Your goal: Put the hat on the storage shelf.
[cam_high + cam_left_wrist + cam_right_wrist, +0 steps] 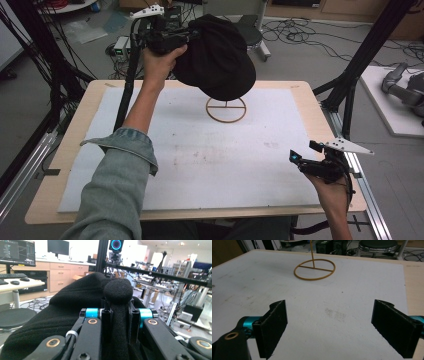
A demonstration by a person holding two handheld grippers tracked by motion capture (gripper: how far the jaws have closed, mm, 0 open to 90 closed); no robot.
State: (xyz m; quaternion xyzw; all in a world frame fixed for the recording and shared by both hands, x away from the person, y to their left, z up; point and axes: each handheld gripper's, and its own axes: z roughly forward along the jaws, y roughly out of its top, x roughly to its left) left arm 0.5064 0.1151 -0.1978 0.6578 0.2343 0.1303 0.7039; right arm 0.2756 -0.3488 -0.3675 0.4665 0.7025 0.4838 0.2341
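A black cap (216,55) hangs in the air over the far middle of the table, held by its edge in my left gripper (192,36), which is shut on it. In the left gripper view the black fabric (75,305) is pinched between the two jaws, with my left gripper (119,313) closed tight on a fold. Under the cap stands a tan wire stand with a round base ring (226,110) and a thin upright rod (312,255). My right gripper (303,151) rests at the near right of the table, open and empty (329,325).
A white foam mat (200,155) covers the wooden table (305,100). Black frame posts (360,65) rise at both sides. A stool (250,27) and cables lie on the floor beyond the table. A grey robot arm (402,87) lies at the far right.
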